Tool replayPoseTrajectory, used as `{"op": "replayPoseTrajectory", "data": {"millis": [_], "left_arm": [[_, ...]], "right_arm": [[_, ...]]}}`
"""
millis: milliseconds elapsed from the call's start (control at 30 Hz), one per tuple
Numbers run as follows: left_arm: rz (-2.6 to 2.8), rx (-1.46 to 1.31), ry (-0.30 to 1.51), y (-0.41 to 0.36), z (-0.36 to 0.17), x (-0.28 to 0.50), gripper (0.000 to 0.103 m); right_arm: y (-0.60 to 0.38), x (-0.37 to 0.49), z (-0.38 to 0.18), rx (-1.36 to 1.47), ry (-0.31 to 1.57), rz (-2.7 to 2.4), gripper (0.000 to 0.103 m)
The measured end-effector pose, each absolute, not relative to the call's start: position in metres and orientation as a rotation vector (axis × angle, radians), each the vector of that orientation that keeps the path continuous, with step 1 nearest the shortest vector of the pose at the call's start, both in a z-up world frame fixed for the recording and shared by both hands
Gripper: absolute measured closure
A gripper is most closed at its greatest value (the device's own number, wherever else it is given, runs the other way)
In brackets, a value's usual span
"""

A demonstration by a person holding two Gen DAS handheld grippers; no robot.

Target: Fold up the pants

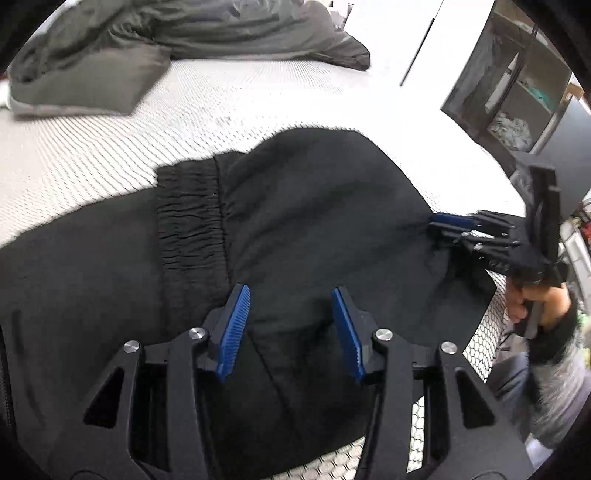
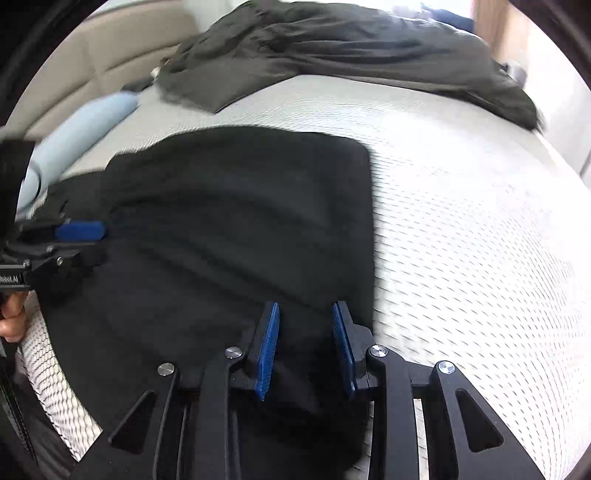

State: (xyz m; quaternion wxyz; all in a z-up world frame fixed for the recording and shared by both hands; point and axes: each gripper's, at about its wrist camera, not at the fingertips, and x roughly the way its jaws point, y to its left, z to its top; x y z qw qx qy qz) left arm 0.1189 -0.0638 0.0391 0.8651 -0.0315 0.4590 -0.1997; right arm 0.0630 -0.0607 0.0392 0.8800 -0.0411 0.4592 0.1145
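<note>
Black pants (image 1: 303, 206) lie folded on a white mattress, with the gathered elastic waistband (image 1: 188, 221) on top at the left. My left gripper (image 1: 291, 295) is open just above the cloth near the front edge. My right gripper (image 2: 304, 310) is open over the pants' right edge (image 2: 365, 236). In the left wrist view the right gripper (image 1: 443, 225) shows side-on at the pants' right side. In the right wrist view the left gripper (image 2: 85, 230) shows at the left over the pants (image 2: 229, 206).
A dark grey duvet (image 1: 207, 33) is heaped at the far side of the mattress (image 1: 92, 147); it also shows in the right wrist view (image 2: 332, 48). A light blue bolster (image 2: 85, 129) lies at the left. A dark shelf unit (image 1: 517, 85) stands beyond the bed.
</note>
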Motion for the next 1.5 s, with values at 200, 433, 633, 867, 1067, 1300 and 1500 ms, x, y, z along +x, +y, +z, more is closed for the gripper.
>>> {"op": "replayPoseTrajectory", "data": {"millis": [200,433,633,867,1067,1300,1500], "left_arm": [[-0.405,0.031,0.858,-0.101,0.073,0.128,0.056],[-0.365,-0.080,0.993,-0.071,0.023,0.167,0.072],[-0.378,-0.041,0.969,-0.059,0.026,0.158,0.073],[-0.331,-0.060,0.863,-0.066,0.058,0.158,0.066],[-0.267,-0.084,1.000,-0.058,0.014,0.199,0.074],[-0.344,-0.145,0.975,-0.041,0.015,0.186,0.078],[-0.302,-0.046,0.945,-0.051,0.042,0.171,0.076]], "right_arm": [[-0.017,0.082,0.062,0.003,0.898,0.358,0.073],[0.051,0.145,0.019,-0.110,1.008,0.411,0.073],[-0.014,0.151,0.024,-0.067,0.995,0.192,0.074],[0.027,0.160,0.059,0.018,0.893,0.292,0.072],[0.117,0.220,0.016,-0.078,1.017,0.384,0.072],[0.050,0.207,0.012,-0.160,0.986,0.201,0.075],[0.045,0.208,0.026,-0.147,0.992,0.160,0.074]]}}
